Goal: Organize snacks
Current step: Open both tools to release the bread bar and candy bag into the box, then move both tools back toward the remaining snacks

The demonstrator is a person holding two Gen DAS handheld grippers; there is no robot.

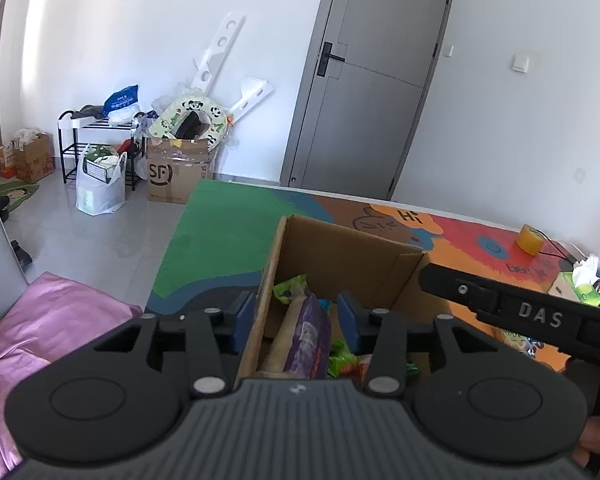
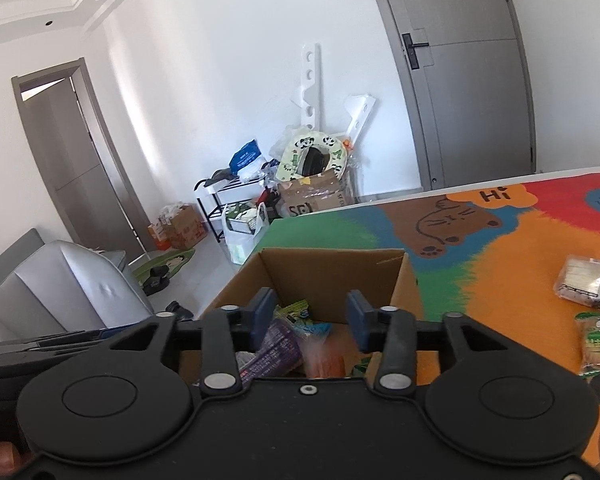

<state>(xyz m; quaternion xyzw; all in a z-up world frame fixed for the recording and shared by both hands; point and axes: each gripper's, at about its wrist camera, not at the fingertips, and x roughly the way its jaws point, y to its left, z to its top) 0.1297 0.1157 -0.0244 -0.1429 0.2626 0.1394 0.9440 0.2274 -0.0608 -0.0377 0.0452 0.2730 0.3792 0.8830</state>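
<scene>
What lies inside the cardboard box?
Inside the box: a purple packet, green wrappers and an orange packet. The bottom and anything beneath them are covered.

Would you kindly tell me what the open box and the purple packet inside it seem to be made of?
Open box: matte brown corrugated cardboard, judging by its thin raw edges and creased wall. Purple packet: probably printed plastic film, glossy, with crinkles.

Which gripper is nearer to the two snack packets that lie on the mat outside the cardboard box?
Right. The right gripper hangs over the cardboard box, and the snack packets lie on the mat on its right side. The left gripper straddles the box's far left wall, farther away.
</scene>
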